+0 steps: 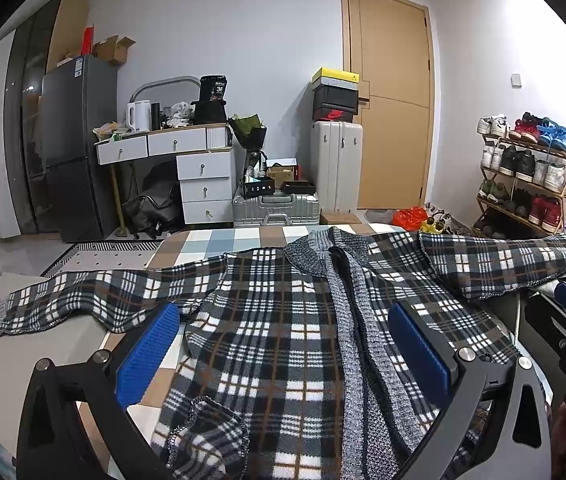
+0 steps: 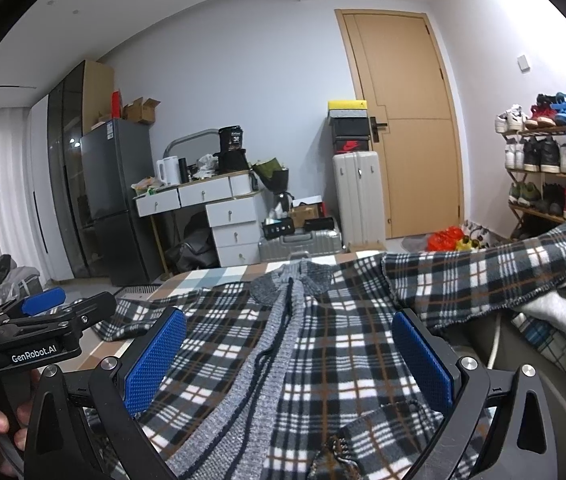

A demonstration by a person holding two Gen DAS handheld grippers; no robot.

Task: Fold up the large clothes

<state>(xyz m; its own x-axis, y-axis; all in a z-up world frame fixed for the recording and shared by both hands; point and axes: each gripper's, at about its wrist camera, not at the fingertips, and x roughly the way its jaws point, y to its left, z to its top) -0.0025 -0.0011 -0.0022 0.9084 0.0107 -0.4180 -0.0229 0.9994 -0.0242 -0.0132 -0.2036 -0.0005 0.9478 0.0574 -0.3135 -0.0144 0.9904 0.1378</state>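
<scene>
A large plaid cardigan point(image 1: 275, 320) with a grey knit collar and front band lies spread front-up on a checked bed point(image 1: 219, 240). Its sleeves stretch out to the left point(image 1: 83, 304) and to the right point(image 1: 515, 264). My left gripper point(image 1: 283, 344) is open and empty, hovering over the cardigan's lower body. My right gripper point(image 2: 289, 352) is open and empty above the same garment point(image 2: 323, 320), beside the left one. The left gripper also shows in the right wrist view point(image 2: 43, 320), at the left edge.
Beyond the bed stand a dark fridge point(image 1: 79, 148), a white drawer desk point(image 1: 187, 172), suitcases point(image 1: 335, 164) with shoe boxes, a wooden door point(image 1: 391, 92) and a shoe rack point(image 1: 523, 176). A grey garment point(image 2: 563, 308) lies at the right of the bed.
</scene>
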